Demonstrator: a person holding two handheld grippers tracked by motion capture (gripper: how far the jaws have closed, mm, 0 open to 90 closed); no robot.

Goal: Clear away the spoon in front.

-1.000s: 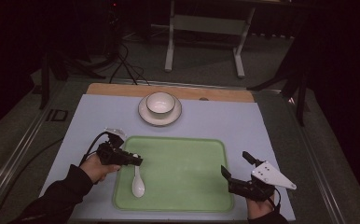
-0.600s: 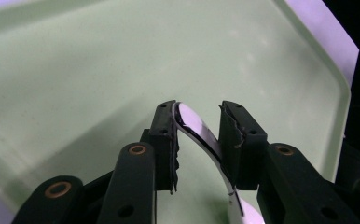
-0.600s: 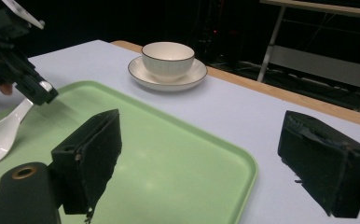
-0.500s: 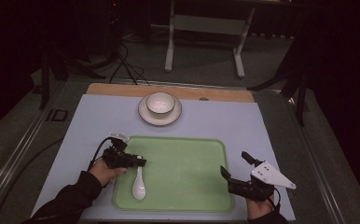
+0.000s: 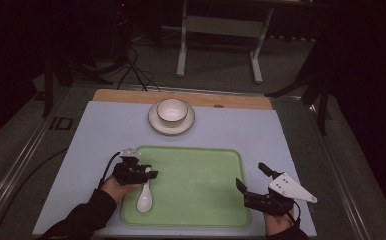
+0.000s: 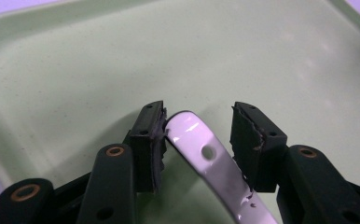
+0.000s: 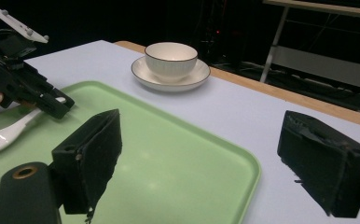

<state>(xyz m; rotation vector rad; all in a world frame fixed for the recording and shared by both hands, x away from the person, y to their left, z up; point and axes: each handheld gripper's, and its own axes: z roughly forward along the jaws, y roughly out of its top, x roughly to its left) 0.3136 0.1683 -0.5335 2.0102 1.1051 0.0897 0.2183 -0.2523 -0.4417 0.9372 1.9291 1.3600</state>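
Note:
A white ceramic spoon (image 5: 144,200) lies on the left part of the green tray (image 5: 201,200), bowl end toward the person. My left gripper (image 5: 150,174) is low over its handle. In the left gripper view the handle (image 6: 215,163) runs between the jaws of this open gripper (image 6: 197,122). The left pad (image 6: 151,135) touches the handle tip and the right pad stands apart from it. My right gripper (image 5: 251,177) hovers open and empty at the tray's right edge. The right gripper view looks between its jaws (image 7: 201,140) at the spoon (image 7: 5,135) and the left gripper (image 7: 57,105).
A white bowl (image 5: 172,110) sits on a saucer (image 5: 156,122) beyond the tray, near the table's far wooden edge; the right gripper view shows the bowl (image 7: 171,56) too. The tray stands on a pale blue mat (image 5: 261,135). Metal stand legs (image 5: 253,60) are on the floor behind.
My left gripper has shifted a little toward the person and come down around the spoon handle. The right gripper has stayed put.

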